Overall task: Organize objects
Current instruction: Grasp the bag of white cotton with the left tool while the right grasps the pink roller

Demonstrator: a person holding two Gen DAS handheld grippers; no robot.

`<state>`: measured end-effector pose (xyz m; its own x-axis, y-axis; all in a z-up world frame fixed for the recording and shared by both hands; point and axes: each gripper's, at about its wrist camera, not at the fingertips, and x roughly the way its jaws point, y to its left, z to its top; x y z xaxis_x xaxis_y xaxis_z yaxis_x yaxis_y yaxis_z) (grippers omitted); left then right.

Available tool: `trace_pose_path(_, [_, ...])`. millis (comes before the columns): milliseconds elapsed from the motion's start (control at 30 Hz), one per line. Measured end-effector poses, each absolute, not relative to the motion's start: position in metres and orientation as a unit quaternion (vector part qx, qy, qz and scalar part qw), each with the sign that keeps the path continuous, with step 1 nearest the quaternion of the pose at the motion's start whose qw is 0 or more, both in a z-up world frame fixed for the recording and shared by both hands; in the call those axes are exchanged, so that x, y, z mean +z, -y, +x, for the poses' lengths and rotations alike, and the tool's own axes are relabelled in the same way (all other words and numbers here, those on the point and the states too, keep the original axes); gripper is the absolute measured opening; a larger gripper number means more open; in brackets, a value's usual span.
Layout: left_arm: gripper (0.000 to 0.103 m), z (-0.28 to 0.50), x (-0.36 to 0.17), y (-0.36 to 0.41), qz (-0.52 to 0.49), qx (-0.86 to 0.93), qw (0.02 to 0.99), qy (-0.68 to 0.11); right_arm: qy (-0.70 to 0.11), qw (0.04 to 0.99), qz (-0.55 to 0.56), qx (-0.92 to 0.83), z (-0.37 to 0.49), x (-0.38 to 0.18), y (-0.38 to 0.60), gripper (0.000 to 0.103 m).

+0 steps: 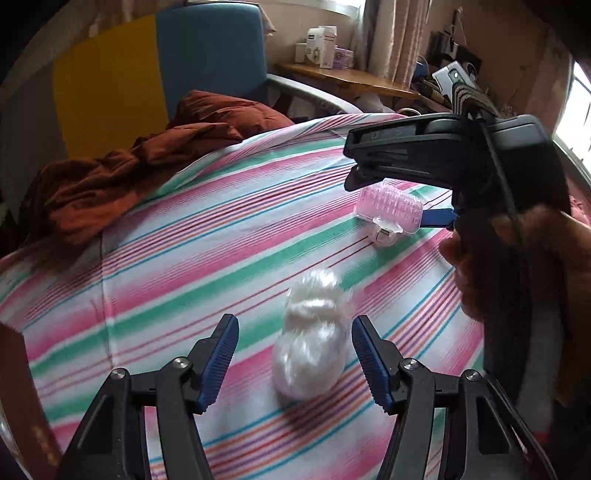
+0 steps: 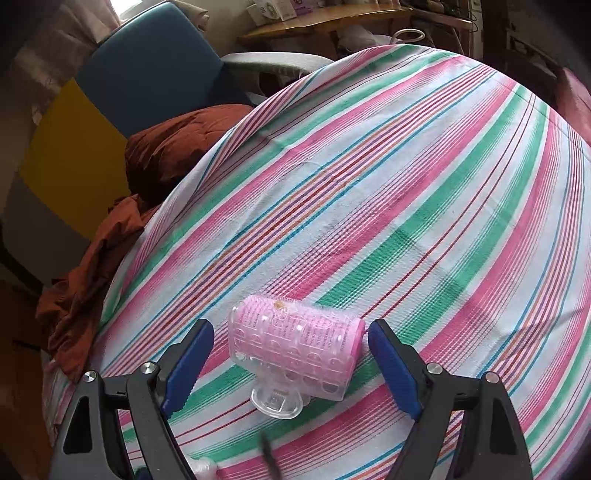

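On the striped bed (image 2: 406, 192), both grippers are released: left (image 1: 294, 363) straddles the floss (image 1: 312, 332), right (image 2: 291, 363) the curler (image 2: 295, 354). Closing off-centre could roll the curler away.

A home, and a bedroom by the look of it: a bed under a striped sheet (image 2: 369, 184), a rumpled rust-brown blanket (image 1: 129, 177) at its edge, a blue padded chair (image 2: 155, 62) beside it, a wooden shelf (image 1: 343, 79) with small boxes (image 1: 319, 46), and curtains (image 1: 399, 33) by the window.
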<state>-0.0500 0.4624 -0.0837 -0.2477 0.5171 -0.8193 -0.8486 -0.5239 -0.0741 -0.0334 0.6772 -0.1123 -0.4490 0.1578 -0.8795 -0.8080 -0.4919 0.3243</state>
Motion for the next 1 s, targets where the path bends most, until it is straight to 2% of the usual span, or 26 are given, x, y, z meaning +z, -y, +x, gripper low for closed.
trace_pose_path(133, [0.062, -0.062, -0.097, -0.48, -0.438, 0.754, 0.446, -0.202, -0.354, 0.322, -0.442, 0.759, -0.041, -0.112, -0.674, 0.075])
trace_pose_path(200, [0.046, -0.064, -0.104, -0.482, -0.451, 0.745, 0.447, -0.202, -0.348, 0.314, -0.451, 0.759, -0.044, -0.112, -0.673, 0.075])
trace_pose_path(267, [0.039, -0.062, -0.104, -0.479, -0.439, 0.754, 0.441, -0.211, -0.343, 0.308, -0.457, 0.76, -0.045, -0.111, -0.674, 0.075])
trace_pose_path(467, [0.039, -0.056, -0.104, -0.464, -0.439, 0.758, 0.435, -0.206, -0.327, 0.279, -0.462, 0.776, -0.047, -0.106, -0.669, 0.075])
trace_pose_path(700, [0.038, -0.05, -0.105, -0.442, -0.452, 0.766, 0.413, -0.198, -0.259, 0.19, -0.476, 0.819, -0.063, -0.096, -0.63, 0.075])
trace_pose_path(1000, [0.036, -0.043, -0.087, -0.397, -0.442, 0.786, 0.392, -0.182, -0.195, 0.146, -0.478, 0.844, -0.083, -0.095, -0.584, 0.075])
